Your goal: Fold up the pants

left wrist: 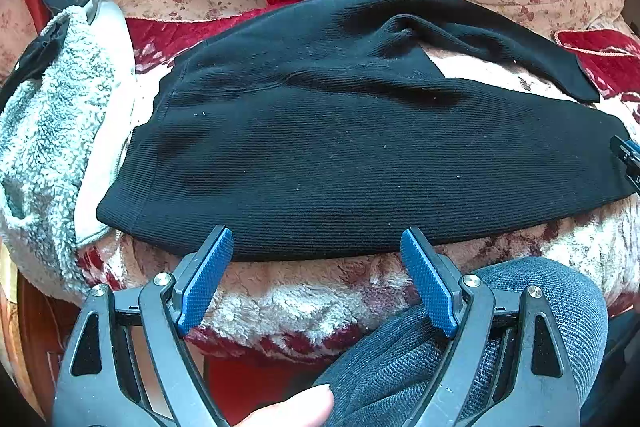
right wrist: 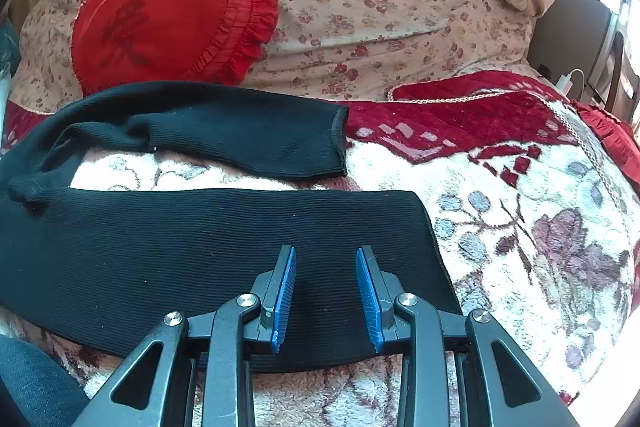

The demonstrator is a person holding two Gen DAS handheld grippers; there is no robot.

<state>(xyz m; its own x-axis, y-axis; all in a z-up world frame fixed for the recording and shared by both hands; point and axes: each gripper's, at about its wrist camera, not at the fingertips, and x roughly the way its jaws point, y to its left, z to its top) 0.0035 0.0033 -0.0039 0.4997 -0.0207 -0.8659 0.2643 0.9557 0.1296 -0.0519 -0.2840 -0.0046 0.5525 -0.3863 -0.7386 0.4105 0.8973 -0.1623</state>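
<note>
Here: black pants (left wrist: 360, 155) spread flat on a floral blanket (right wrist: 540, 227), legs apart. Left gripper (left wrist: 316, 247) wide open at the near hem edge; right gripper (right wrist: 326, 255) open, poised over the near leg's cuff end.

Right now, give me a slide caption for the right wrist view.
Open right gripper poised over near leg of black pants spread on floral blanket.

A bed covered by a fluffy flowered blanket (right wrist: 520, 227) carries the black pants (left wrist: 340, 155) spread flat, a grey fleece garment (left wrist: 48, 131) at their left, and a red heart pillow (right wrist: 168, 19) behind.
</note>
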